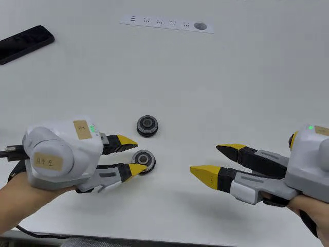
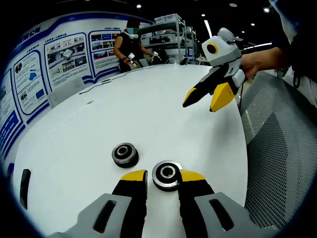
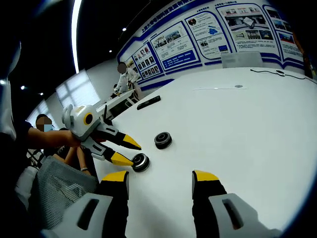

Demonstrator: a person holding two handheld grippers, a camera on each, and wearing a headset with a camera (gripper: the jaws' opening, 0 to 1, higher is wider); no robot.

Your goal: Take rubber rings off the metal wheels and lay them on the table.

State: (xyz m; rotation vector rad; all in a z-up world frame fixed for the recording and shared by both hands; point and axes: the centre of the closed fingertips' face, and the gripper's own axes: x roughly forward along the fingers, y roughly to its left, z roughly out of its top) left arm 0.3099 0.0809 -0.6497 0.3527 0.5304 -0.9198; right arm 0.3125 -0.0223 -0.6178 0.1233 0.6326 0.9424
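A: Big white table (image 1: 216,87), show hall behind w/ blue-and-white wall posters (image 3: 208,34). Where are the wheels?

B: Two, both lying flat on the table, front-left. Far wheel (image 1: 147,125) sits free. Near wheel (image 1: 143,160) is just beside it, toward the person, between the jaws of the left gripper (image 1: 141,154).

A: Gripped?

B: Doesn't look it. Jaws are spread and straddle the wheel: one yellow tip touches its side, the other is just beside it w/ a sliver of gap. Prob lined up to pin the wheel so it can't slide.

A: And the right gripper (image 1: 204,158)?

B: Spread wide too, holding nothing. It hovers over bare table, well apart from both wheels, tips aimed toward the near one. My guess: it's the peeling hand, ready for when the left has the wheel steady.

A: Wheels look like?

B: Small, round, squat. Shiny metal face w/ a dark centre hole, black outer band (image 2: 114,154) round the rim, prob the rubber ring. Both seem to have theirs on, so the job's not begun, I reckon.

A: Anything else?

B: Black phone (image 1: 23,42) far left, white socket strip (image 1: 167,23) at the back. Both well out of the way.
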